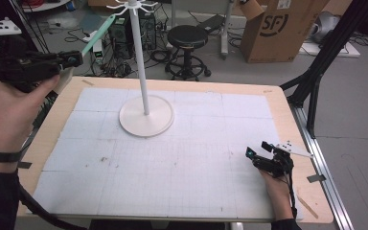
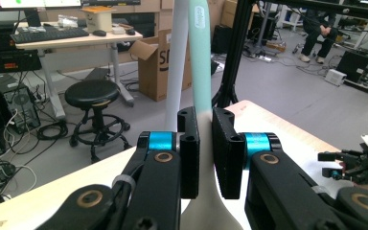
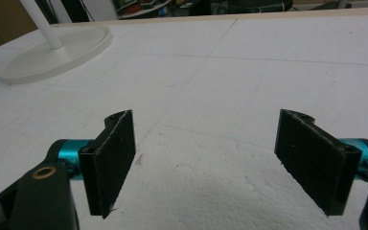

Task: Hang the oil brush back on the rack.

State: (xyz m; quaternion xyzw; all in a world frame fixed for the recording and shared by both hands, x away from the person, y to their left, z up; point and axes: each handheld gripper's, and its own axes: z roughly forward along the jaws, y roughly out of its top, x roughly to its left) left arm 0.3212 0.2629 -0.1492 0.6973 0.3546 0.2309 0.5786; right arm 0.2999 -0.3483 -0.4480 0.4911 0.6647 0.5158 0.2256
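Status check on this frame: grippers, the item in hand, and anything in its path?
Left gripper shut on mint-green utensil, raised. Right gripper open, empty, low over foam mat. White rack pole stands close ahead.

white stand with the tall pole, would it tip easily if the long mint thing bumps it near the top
Probably somewhat. The white stand carries a tall, thin pole, so a knock up by its hooks would likely rock it. Its wide round base sits flat on the foam mat, which should resist light touches. The mint tool, clamped in the left gripper, looks stiff, so it wouldn't cushion a bump.
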